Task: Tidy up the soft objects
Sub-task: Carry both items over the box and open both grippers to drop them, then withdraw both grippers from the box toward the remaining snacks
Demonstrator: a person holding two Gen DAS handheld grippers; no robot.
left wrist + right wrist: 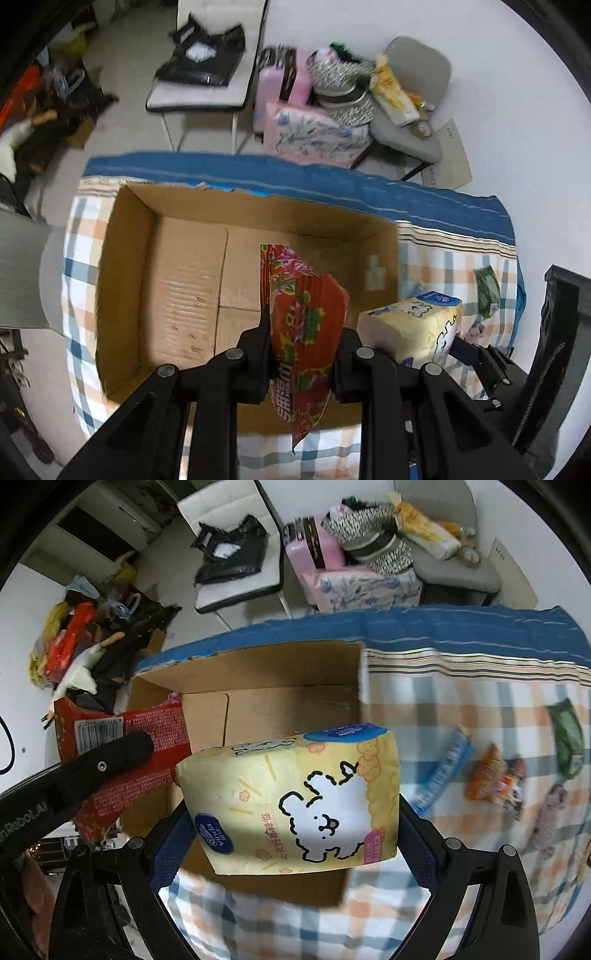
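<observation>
Left wrist view: we see the left gripper with its fingers closed on a red flowered packet, which hangs over the near part of an open cardboard box. The box floor is bare wherever it shows, so we judge that nothing has been dropped in yet. To the right, the yellow tissue pack sits beside the box's near right corner, carried by the other tool. The box stands on a desk covered with a checked cloth; a green packet lies on the cloth further right.

Right wrist view: we see the right gripper with its fingers clamped on the tissue pack, held above the box's near edge. The red packet and the left gripper's arm appear at left, over the box. On the cloth to the right, well apart from the box, lie a blue packet, an orange snack bag, the green packet and a greyish soft item, blurred.

We judge the task to be at an early stage: two items are in transit and unreleased, and at least four wait on the cloth.
</observation>
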